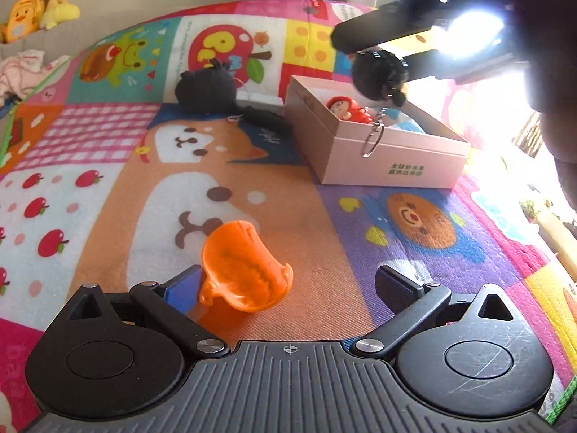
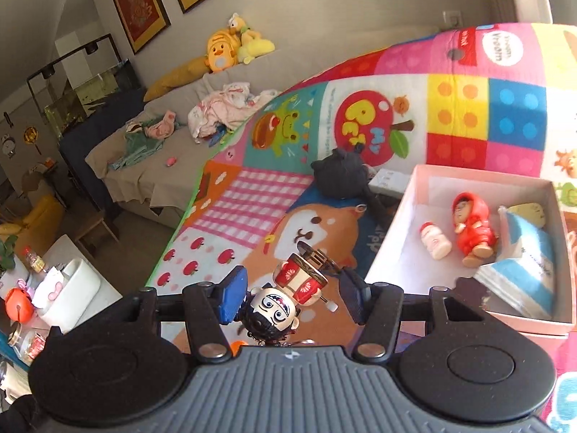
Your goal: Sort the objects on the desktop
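The right tool [image 2: 292, 297] stands half open, its pads gripping a doll keychain [image 2: 285, 303] with black hair, hanging at 10 o'clock of the pink box [image 2: 465, 310]. The left tool [image 1: 288, 285] gapes wide, unclenched; an orange toy [image 1: 243, 265] touches its blue pad on the mat [image 1: 324, 252].

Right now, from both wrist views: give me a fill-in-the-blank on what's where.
1. The right gripper holds a small ____ on a keyring.
2. The red-hooded doll lies inside the pink ____.
3. The orange toy on the mat sits between the fingers of the ____ gripper.
4. Beside the doll lies a small white ____.

Missing: figure; box; left; bottle
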A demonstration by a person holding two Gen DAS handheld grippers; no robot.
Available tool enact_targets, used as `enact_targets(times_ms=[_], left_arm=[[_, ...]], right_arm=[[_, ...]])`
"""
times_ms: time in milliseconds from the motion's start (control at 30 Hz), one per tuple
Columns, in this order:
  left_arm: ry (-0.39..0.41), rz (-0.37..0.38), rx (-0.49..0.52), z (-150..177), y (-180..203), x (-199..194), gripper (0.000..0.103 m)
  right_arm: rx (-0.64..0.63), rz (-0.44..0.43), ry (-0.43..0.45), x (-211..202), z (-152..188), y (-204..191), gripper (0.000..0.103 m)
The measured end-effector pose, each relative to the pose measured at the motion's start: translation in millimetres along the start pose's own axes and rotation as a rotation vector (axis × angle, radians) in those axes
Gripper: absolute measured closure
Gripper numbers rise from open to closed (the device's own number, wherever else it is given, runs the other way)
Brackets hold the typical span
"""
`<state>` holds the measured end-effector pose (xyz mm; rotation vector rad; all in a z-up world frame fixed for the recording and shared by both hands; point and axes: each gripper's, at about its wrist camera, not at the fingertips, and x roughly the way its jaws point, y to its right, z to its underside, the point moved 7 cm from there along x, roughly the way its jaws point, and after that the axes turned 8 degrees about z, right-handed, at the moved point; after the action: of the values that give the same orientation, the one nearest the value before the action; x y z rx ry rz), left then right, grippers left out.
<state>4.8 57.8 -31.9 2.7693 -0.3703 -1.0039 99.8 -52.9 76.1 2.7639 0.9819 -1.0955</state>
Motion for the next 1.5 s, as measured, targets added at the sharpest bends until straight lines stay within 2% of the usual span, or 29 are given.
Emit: enact_targets(times_ms=[167,333,467,567,667,767,867,933,1100,1200,1267,1333,1400,1500], left_arm=[[-0.021,0.041,-0.009,-1.7,11.2,14.2,0.001],[-0.035,0.077,0.016,-11.4,29.4,34.4,0.0],[-0.041,0.09,0.024,-20.6,42.5,51.3,0.0],[-0.045,0.088,0.039,-25.3,48.7,55.1,0.0],[-0.033,0.062,0.083,-27.1,50.6,51.7,0.0],[-0.004,0.021,0.071,-33.6,38.0,46.3,0.0],[0.062,-0.027,0.013,-48.3,13.1,37.3,0.0],[0.107,-0.074,-0.028,-59.0,-7.4,33.0,0.0],[0.184,-0.236,-0.088,-75.9,-63.4,36.0,0.0],[0.199,-0.26,-0.173,-74.3,-89.7,38.0,0.0],[0.201,-0.254,-0.213,-71.3,-99.5,37.7,0.0],[0.204,-0.248,-0.235,-69.0,-103.8,37.0,0.0],[0.207,-0.235,-0.243,-68.6,-104.8,37.0,0.0],[0.193,-0.214,-0.257,-65.5,-103.5,39.8,0.0]], right_arm=[[-0.03,0.165,-0.024,-14.9,40.1,42.8,0.046],[0.041,0.27,-0.089,-17.1,88.1,89.8,0.046],[0.089,0.303,-0.108,-19.3,112.6,110.7,0.047],[0.058,0.344,-0.085,-21.4,121.9,114.5,0.047],[0.031,0.342,-0.074,-24.0,123.4,113.6,0.046],[-0.018,0.335,-0.037,-31.4,104.5,106.2,0.044],[-0.069,0.3,0.023,-40.3,68.4,91.3,0.034],[-0.087,0.241,0.041,-38.1,31.8,78.1,0.027],[-0.001,0.131,-0.044,16.5,-54.6,60.7,0.017],[0.063,0.149,-0.117,73.7,-97.1,60.4,0.017],[0.106,0.206,-0.15,116.1,-119.9,65.3,0.026],[0.125,0.24,-0.207,158.0,-134.5,71.7,0.049],[0.179,0.279,-0.276,199.4,-142.1,83.3,0.051],[0.212,0.352,-0.324,244.5,-147.0,94.2,0.051]])
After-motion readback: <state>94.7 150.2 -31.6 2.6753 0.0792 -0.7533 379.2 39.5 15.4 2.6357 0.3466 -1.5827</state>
